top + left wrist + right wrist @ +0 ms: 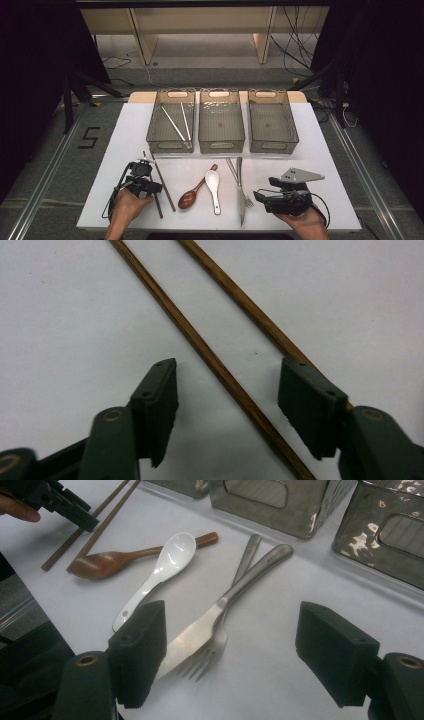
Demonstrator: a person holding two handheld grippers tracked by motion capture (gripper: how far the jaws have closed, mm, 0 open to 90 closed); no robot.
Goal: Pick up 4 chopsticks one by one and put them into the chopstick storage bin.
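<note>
Two brown wooden chopsticks [169, 196] lie slanted on the white table [300, 165] at the front left. My left gripper [156, 188] is low over them. In the left gripper view its jaws [227, 385] stand apart, with one chopstick [200, 342] between the pads and touching neither. The second chopstick [240, 297] runs under the right-hand pad [310, 405]. My right gripper [258, 196] is at the front right, open wide [232, 615], facing a steel knife [200, 630] and fork [205, 662] that lie crossed.
A wooden spoon [192, 196] and a white ceramic spoon [213, 185] lie between the chopsticks and the knife [240, 192]. Three clear grey bins stand in a row at the back: the left bin [171, 145] holds metal chopsticks [176, 125], the middle bin [221, 145] and right bin [273, 145] look empty.
</note>
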